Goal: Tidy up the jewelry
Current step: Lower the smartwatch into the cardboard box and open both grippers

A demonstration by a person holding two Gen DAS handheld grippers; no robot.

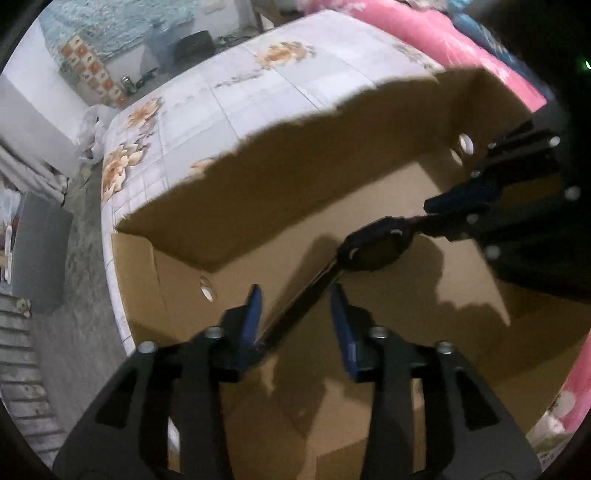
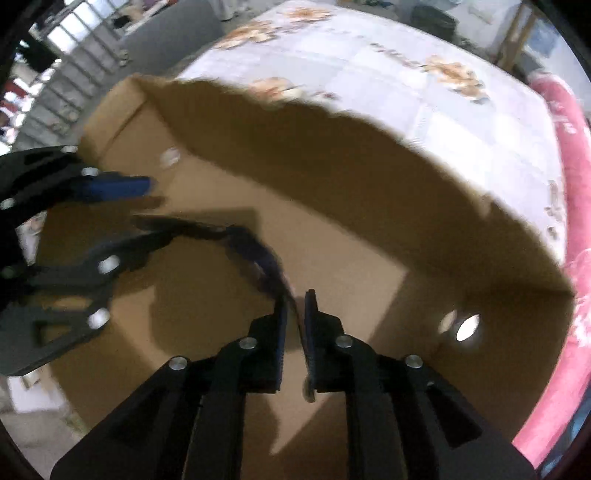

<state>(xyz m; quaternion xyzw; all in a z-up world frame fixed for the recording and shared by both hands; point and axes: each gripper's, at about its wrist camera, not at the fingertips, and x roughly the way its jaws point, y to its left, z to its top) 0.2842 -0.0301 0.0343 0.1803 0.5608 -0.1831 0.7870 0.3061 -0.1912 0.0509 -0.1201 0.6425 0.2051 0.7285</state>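
Blue-padded fingers of the left gripper point(image 1: 295, 317) stand spread nearest the lens, one end of a black wristwatch's strap point(image 1: 295, 314) passing between them; it lies against the left pad, but whether it is truly nipped I cannot tell. Beyond them the wristwatch point(image 1: 373, 245) hangs in the air over the floor of the cardboard box point(image 1: 221, 192), its round case slung between the two tools. On its far side the right gripper point(image 1: 448, 214) has the other strap end; the right wrist view shows those fingers point(image 2: 282, 325) drawn nearly together, the strap point(image 2: 258, 254) running in between them and apparently pinched.

Farther off the box's ragged far wall rises, with the floral tablecloth point(image 1: 258, 85) past it and a pink blanket point(image 1: 424, 33) at the table's right edge.

Judging from this, the watch is being lowered into the box. Best to keep both ends level, bring the case down flat on the box floor near its middle, and free one end only once it rests there.
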